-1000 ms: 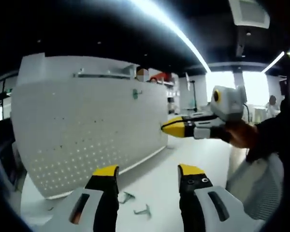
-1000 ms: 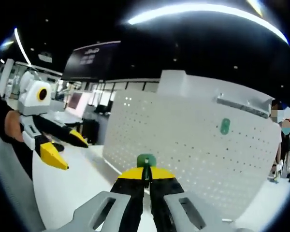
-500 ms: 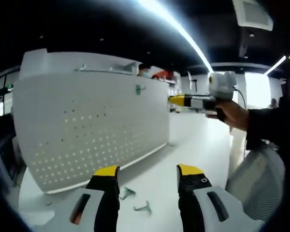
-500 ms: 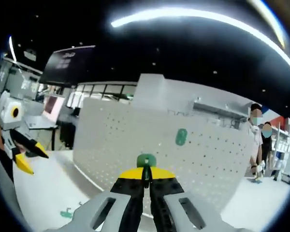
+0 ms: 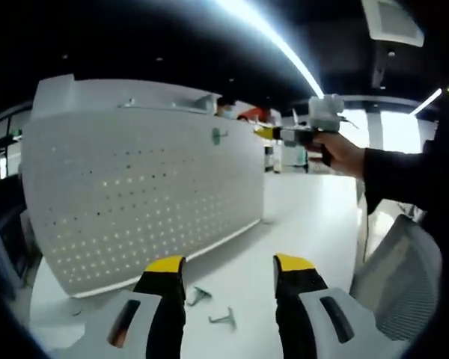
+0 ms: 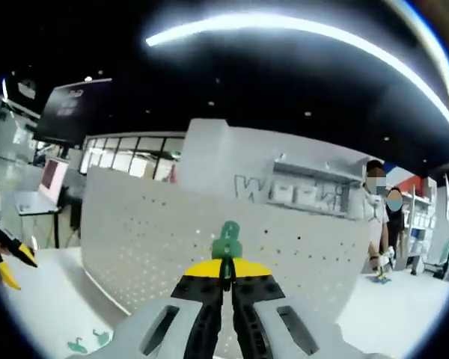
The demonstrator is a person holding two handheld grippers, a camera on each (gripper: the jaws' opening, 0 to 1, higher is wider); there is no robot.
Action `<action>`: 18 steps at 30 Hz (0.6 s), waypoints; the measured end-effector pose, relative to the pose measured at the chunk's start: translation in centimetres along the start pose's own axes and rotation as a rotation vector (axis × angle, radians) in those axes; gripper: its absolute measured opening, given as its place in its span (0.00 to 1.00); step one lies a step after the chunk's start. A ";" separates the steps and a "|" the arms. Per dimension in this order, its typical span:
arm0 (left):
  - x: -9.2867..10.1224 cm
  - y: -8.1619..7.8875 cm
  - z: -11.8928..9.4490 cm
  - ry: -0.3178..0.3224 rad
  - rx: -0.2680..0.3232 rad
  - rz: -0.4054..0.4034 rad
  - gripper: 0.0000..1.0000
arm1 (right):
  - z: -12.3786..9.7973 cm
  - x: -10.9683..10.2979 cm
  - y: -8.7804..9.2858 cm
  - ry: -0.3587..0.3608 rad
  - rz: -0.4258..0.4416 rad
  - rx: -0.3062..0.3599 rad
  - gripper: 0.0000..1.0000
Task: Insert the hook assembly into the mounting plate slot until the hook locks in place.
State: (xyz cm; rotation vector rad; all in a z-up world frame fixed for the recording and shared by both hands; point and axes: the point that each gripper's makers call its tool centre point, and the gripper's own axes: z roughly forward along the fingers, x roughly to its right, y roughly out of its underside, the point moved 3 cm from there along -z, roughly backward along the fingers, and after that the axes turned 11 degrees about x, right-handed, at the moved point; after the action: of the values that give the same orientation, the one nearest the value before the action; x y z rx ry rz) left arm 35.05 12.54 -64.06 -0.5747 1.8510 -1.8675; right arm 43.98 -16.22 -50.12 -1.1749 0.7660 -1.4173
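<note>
Clamped in the right gripper (image 6: 226, 271), a green hook (image 6: 228, 241) raised toward the pegboard (image 5: 135, 187). Left gripper (image 5: 228, 263) open, empty, above spare hooks (image 5: 209, 310) on the table (image 5: 299, 217). Next, likely: lining the hook up with a slot.

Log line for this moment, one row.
right gripper: shut on green hook, at pegboard | left gripper: open, empty | two spare hooks on table

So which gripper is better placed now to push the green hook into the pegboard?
The right gripper: its fingers are shut on a green hook, raised in front of the white pegboard. The left gripper is open and low over the table, near two spare hooks.
</note>
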 end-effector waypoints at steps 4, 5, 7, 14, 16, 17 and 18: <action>0.2 0.4 0.1 0.009 -0.015 0.004 0.48 | 1.5 0.7 -0.6 0.011 -0.015 0.009 0.01; 0.2 0.4 0.1 0.010 -0.016 0.007 0.48 | 1.8 0.8 -0.6 0.012 -0.016 0.008 0.01; 0.2 0.3 0.1 0.009 -0.014 0.012 0.48 | 2.4 1.0 -0.5 0.016 -0.020 0.009 0.01; -0.4 0.2 -0.1 -0.012 -0.007 0.007 0.49 | 4.3 2.4 0.0 0.049 -0.001 -0.010 0.01; -0.4 0.2 -0.2 -0.016 -0.006 0.009 0.49 | 4.7 2.6 0.3 0.056 0.005 -0.018 0.01; -0.4 0.2 -0.2 -0.017 -0.007 0.010 0.49 | 4.9 2.7 0.5 0.059 0.019 -0.023 0.01; -0.5 0.2 -0.2 -0.018 -0.008 0.010 0.49 | 5.0 2.7 0.7 0.061 0.026 -0.025 0.01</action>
State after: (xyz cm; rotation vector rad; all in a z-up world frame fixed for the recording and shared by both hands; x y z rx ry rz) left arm 35.31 12.96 -64.25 -0.5816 1.8479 -1.8432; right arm 49.17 -18.24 -48.57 -1.1412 0.8415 -1.4312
